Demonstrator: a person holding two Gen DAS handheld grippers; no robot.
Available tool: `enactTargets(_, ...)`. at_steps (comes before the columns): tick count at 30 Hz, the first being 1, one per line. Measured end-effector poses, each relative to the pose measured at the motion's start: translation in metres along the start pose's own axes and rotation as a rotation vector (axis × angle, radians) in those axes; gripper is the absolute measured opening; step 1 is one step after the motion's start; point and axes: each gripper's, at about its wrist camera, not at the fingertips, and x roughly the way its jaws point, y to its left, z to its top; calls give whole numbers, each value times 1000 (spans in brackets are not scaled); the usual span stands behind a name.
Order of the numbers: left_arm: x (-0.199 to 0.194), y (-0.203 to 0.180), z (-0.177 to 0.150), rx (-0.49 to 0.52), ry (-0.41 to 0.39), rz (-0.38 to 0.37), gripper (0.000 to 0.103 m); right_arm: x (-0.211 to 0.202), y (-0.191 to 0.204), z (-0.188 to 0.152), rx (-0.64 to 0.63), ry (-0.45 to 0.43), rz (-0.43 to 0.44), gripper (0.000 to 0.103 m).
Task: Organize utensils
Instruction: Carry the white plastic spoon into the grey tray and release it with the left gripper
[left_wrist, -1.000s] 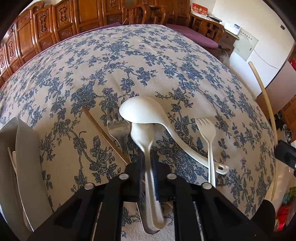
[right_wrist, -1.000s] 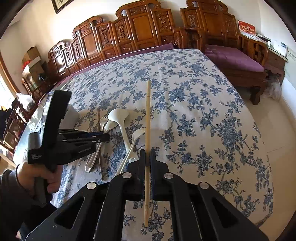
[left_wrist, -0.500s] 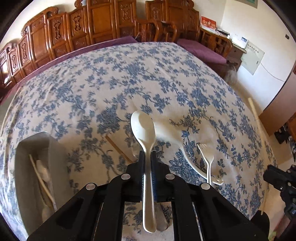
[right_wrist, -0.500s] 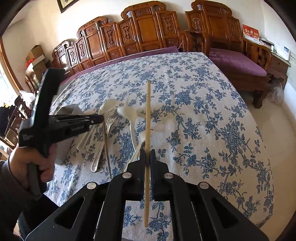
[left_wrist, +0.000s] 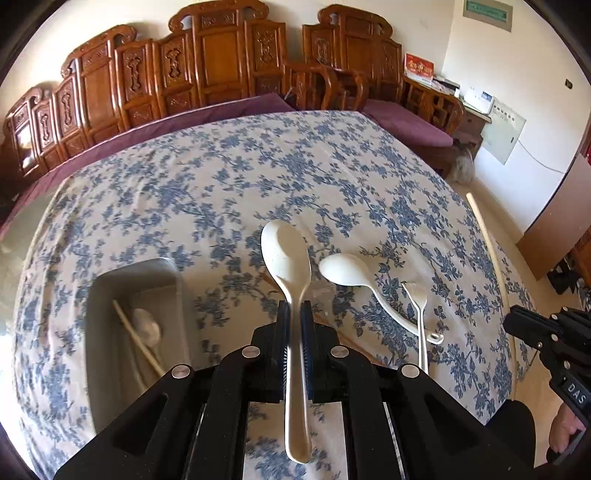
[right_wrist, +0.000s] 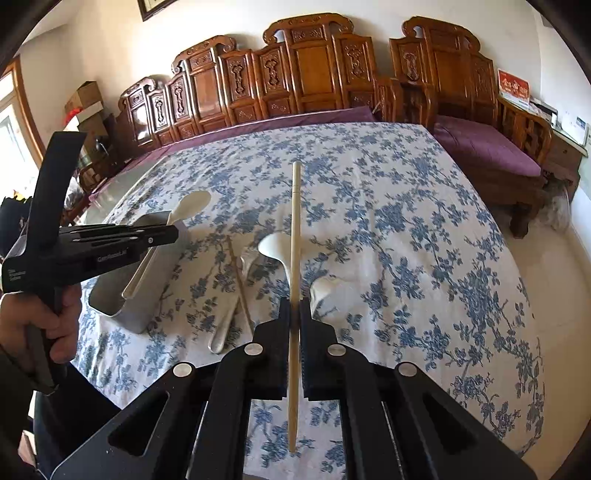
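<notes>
The left gripper (left_wrist: 294, 314) is clamped on a white spoon (left_wrist: 286, 258) at frame centre, right of the grey tray (left_wrist: 96, 295). The right gripper (right_wrist: 294, 306) is clamped on a chopstick (right_wrist: 295, 229).

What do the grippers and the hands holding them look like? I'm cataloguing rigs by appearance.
Both are matte black plastic with silver round bolt heads and ribbed pads. The left gripper has a pistol-style handle and small pale lettering; the right gripper looks alike. The left hand is bare above a dark sleeve.

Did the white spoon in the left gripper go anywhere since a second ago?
Yes. The spoon left its spot on the cloth beside the ladle and went up, leftward, toward the tray, clamped in the left gripper.
</notes>
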Motion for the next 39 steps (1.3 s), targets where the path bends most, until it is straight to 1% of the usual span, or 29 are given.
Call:
enactTargets(8, -28, 27, -7, -18, -33, 17, 6, -1, 32, 12, -44, -19, 20, 6)
enactTargets(15, -30, 53, -13, -44, -40, 32, 6, 10, 59, 14, -76, -13, 48, 6)
enactTargets(25, -12, 96, -34, -84, -11, 59, 6, 40, 85, 16, -103, 26, 79, 6)
enactTargets(30, 4, 118, -47, -119, 20, 65, 6, 56, 93, 16, -109, 48, 92, 6)
enactTargets(35, 17, 133, -56, -152, 43, 58, 6, 70, 102, 17, -113, 67, 105, 6)
enactTargets(39, 22, 138, -59, -159, 42, 62, 6, 79, 107, 19, -115, 77, 113, 6)
